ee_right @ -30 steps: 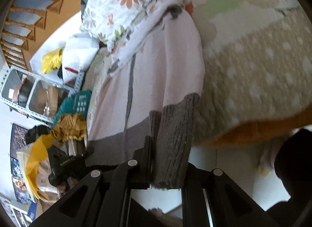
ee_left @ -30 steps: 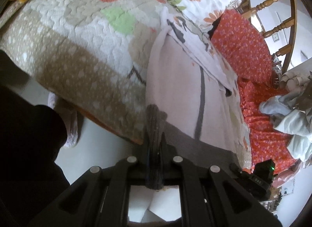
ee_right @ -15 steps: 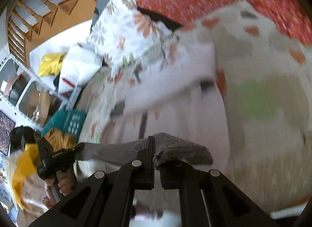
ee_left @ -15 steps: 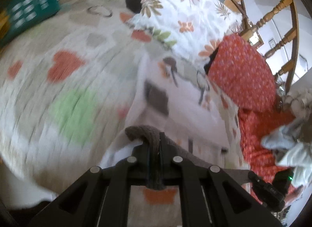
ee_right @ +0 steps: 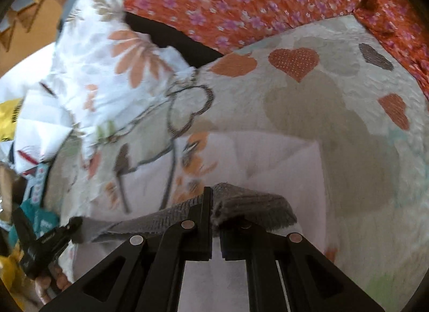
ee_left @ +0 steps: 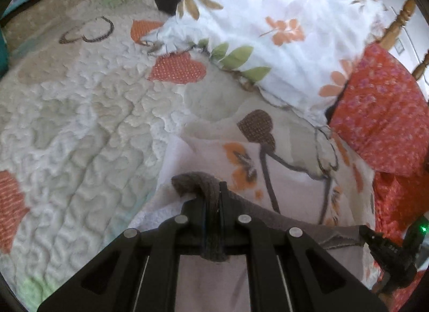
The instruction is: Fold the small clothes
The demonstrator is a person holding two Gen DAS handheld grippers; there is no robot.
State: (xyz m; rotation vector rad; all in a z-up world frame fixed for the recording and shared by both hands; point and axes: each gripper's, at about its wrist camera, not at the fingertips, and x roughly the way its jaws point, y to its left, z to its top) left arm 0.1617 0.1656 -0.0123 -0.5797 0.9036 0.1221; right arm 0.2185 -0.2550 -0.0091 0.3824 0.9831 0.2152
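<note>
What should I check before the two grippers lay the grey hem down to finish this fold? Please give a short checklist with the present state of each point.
1. Left gripper shut on the grey hem: ok.
2. Right gripper shut on the same hem: ok.
3. Hem stretched between the two grippers, no sag: ok, it runs as a fairly straight band.
4. Pink body of the garment lies flat ahead on the quilt: ok, only soft creases show.
5. Landing place free of the floral pillow: ok, the pillow lies further back.
6. Hem lined up with the far edge of the garment: cannot tell.
</note>
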